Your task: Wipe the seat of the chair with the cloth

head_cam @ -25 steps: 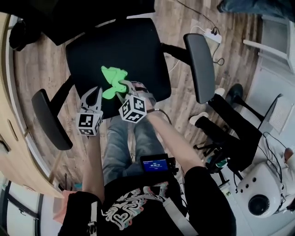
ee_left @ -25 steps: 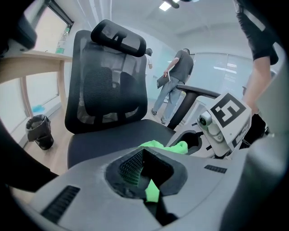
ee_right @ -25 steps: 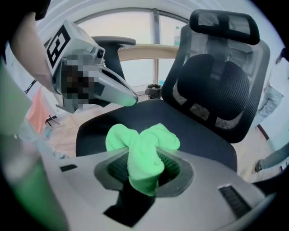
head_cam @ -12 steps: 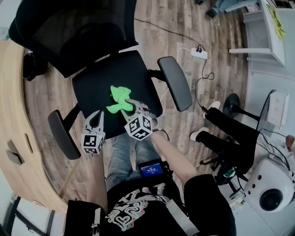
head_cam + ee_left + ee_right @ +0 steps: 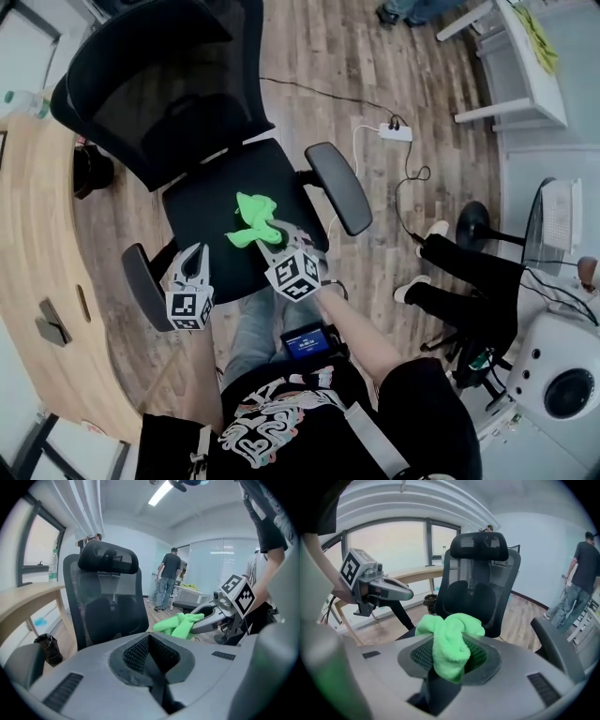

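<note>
One green cloth [image 5: 251, 216] tight in the right tongs [image 5: 265, 237] over the seat [image 5: 206, 208]; left tongs [image 5: 195, 254] together, empty.

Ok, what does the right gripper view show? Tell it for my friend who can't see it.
A bright green cloth is pinched in the tongs of the right gripper, bunched up close to the camera. Behind it stands a black office chair with a headrest, and the left gripper hangs at the left.
</note>
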Motion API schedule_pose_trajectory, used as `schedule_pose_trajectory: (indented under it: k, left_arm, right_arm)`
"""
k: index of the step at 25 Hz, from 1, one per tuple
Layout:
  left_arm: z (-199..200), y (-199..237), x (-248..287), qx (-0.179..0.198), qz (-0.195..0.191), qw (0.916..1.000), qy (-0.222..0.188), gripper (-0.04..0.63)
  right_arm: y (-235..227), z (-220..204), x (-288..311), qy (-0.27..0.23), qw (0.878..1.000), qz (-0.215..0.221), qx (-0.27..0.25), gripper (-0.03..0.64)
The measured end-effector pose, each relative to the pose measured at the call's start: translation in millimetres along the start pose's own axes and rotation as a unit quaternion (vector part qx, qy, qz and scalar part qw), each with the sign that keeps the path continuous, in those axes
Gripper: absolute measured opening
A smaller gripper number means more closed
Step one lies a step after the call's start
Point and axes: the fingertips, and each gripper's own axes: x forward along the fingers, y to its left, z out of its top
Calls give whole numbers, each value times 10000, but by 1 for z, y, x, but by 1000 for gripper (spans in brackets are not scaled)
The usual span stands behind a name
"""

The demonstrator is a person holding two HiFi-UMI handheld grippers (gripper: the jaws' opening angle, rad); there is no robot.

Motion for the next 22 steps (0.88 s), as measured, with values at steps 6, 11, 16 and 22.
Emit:
schedule_pose_trajectory:
  k: [6, 11, 16, 22]
  left_arm:
    - [36, 0, -14, 170, 108, 9996, -175, 2]
    - [64, -2, -22, 311, 169, 9988, -348, 2]
    - [93, -4, -28, 399, 256, 9974, -545, 2]
    - [122, -4, -37, 466, 309, 9961, -679, 2]
  right_arm:
    - [-14, 19, -28, -221, 9993, -233, 190, 137]
    - [-26, 36, -50, -408, 9980, -420, 224, 137]
    - [-40, 59, -71, -605, 9968, -513, 116, 137]
    - [-50, 83, -90, -795, 9946, -644, 199, 137]
